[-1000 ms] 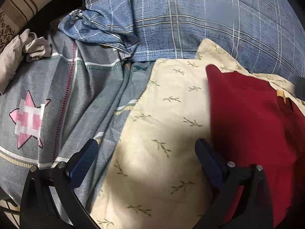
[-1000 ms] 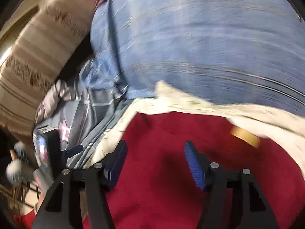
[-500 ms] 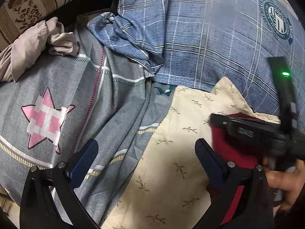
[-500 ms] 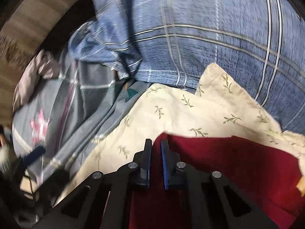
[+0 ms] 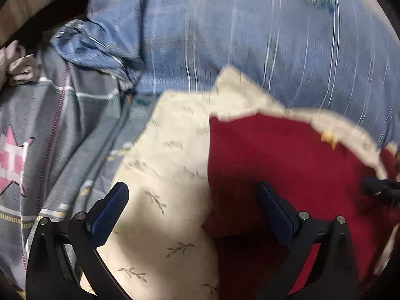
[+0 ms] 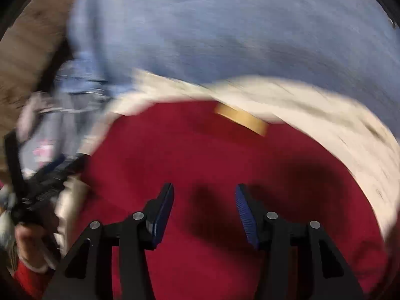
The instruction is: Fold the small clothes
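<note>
Blue plaid bedding (image 5: 250,37) underneath; red garment (image 6: 212,165) lies on cream leaf-print cloth (image 5: 162,175). Right gripper (image 6: 203,210) over the garment, jaws opening, nothing between. Left gripper (image 5: 192,207) spread wide, holding nothing, straddling the garment's edge.

One red garment (image 5: 287,165), one cream leaf-print cloth (image 5: 170,165) — two tongs (image 5: 192,207) (image 6: 203,207)

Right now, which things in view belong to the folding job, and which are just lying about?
In the job:
- red garment
- right gripper, jaws opening above it
- left gripper, open

Lying about:
- cream leaf-print cloth underneath
- blue plaid bedding
- grey star-patterned cloth
- beige crumpled cloth
</note>
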`<state>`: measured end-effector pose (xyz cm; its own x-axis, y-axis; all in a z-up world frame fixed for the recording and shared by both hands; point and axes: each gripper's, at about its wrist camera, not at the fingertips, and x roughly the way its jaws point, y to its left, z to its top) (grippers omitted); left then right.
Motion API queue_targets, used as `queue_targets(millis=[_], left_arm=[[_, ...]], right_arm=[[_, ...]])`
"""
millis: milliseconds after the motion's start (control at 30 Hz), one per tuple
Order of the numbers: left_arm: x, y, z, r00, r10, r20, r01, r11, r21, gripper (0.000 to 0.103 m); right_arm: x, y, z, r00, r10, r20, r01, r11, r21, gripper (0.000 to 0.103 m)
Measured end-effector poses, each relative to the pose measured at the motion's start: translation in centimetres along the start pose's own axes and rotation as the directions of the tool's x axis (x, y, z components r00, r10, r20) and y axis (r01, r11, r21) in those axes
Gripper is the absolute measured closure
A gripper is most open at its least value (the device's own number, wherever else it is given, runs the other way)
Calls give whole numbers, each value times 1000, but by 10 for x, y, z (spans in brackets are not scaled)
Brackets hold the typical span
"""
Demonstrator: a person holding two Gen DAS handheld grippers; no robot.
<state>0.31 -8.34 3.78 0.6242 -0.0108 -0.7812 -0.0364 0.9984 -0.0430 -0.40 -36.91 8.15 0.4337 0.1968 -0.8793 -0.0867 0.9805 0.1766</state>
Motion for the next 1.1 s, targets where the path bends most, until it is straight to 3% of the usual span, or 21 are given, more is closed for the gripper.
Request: queue_targets(millis=[33,100,167,267,300,333,367,500,600,633,733,800,867,900,933,1033,1100], left_arm=[[6,-4,-2,1000,20,-18,-20,1000,24,1],[9,-7,-6,999,27,-18,-27,999,33,0],[9,-5,-6,1000,22,-20,-21,1000,18,0],[10,-4,-7,1000,18,-25,-17,1000,9,0],[10,-4,-8,1000,18,-24,-18,1000,8,0],[9,-4,-8,1000,21,-23,-21,1000,8,0],[9,-4,-8,1000,23,-20,-23,1000,11,0],[11,-3,-8,1000,15,-26,-15,1000,2,0],[14,-5,-8,999,17,-30,-17,1000,3,0],[14,-5,-8,999,19,-30,-19,1000,4,0],[11,-3,-7,1000,15,-27,-15,1000,1,0],[10,-1,-6,1000,10,-28,-11,1000,-9,0],[9,1,-5,1000,6,-29,-7,1000,-17,0],[9,1,-5,1000,7,-30,-7,1000,-18,0],[9,1,-5,1000,6,-30,-7,1000,-19,0],[8,2,-6,999,2,-32,-3,1000,-24,0],[8,2,-6,999,1,-33,-2,1000,-28,0]], right_arm=[[-7,-20,-7,1000,-15,4,15,998,55,50],[-34,-50,-19,995,7,97,-21,989,144,49],[-53,-73,-27,985,-40,167,3,976,217,40],[-43,-90,-28,982,-136,130,99,960,260,39],[-38,-95,-27,983,-140,117,105,958,265,44],[-29,-96,-25,986,-124,110,91,958,271,71],[-25,-96,-23,988,-110,113,75,959,272,91],[-42,-87,-25,971,-144,191,99,969,225,94],[-29,-95,-28,960,-249,129,216,949,230,98],[-26,-98,-30,962,-246,118,212,946,244,98],[-45,-101,-38,964,-212,160,155,938,309,89],[-57,-88,-40,960,-201,193,143,950,278,86],[-71,-73,-46,961,-173,215,122,965,231,69],[-77,-67,-52,963,-149,225,98,969,225,54],[-85,-62,-61,961,-140,239,84,969,232,45],[-98,-63,-90,959,-180,217,117,955,273,44],[-98,-74,-107,965,-156,212,79,940,330,44]])
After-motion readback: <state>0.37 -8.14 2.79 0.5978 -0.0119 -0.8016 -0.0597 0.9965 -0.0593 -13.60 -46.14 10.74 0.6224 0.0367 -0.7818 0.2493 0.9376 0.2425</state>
